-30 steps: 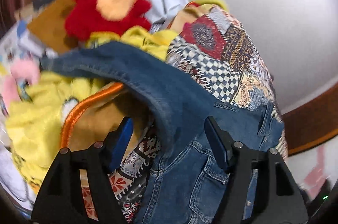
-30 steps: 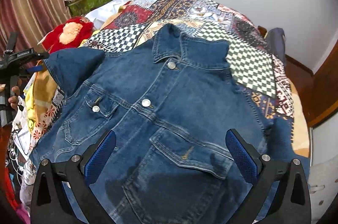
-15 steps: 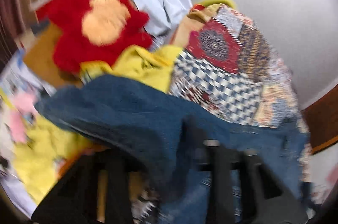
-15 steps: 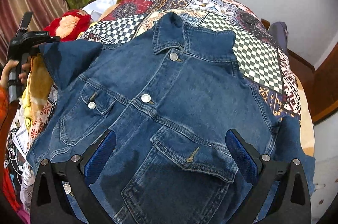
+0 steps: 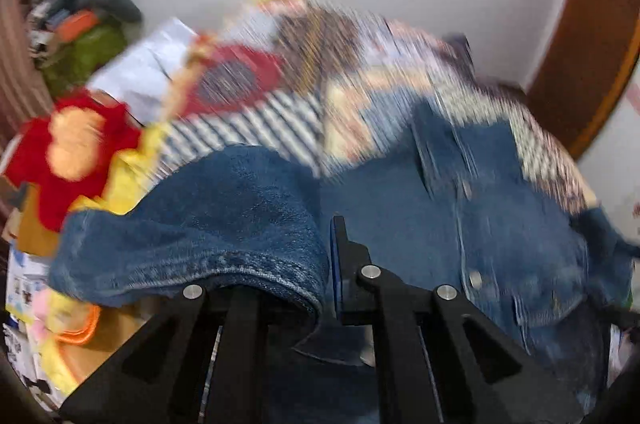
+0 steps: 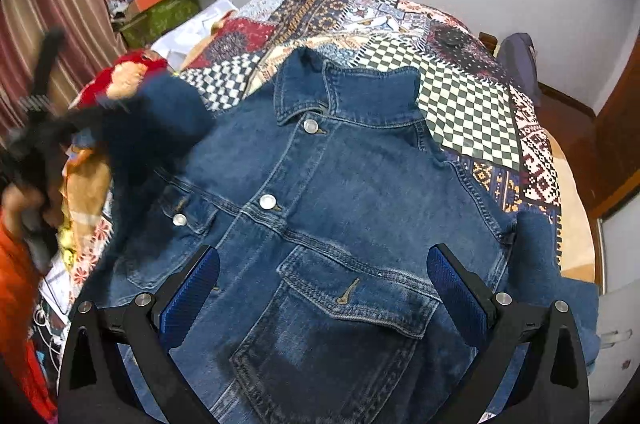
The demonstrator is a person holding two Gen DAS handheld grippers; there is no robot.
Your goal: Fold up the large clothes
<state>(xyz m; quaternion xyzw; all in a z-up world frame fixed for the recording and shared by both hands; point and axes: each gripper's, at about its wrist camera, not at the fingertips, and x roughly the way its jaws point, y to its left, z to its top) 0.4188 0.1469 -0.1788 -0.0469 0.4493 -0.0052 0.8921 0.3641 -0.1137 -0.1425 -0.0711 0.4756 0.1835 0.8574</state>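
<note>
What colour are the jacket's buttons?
Silver. The buttons on the jacket show best in the right wrist view.

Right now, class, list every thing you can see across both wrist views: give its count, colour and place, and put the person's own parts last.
Blue denim jacket: one, front up, buttoned, spread on the bed.
Denim sleeve: one, blue, lifted at the jacket's left side.
Multicoloured patchwork bedspread: one, under the jacket.
Red and orange plush toy: one, left of the bed.
Yellow cloth: one, beside the toy.
White sheet: one, far left of the bed.
Green box: one, under piled clutter by the striped curtain.
Left hand-held gripper: black, closed on the sleeve.
Right hand-held gripper: black with blue pads, open above the jacket's lower front.
</note>
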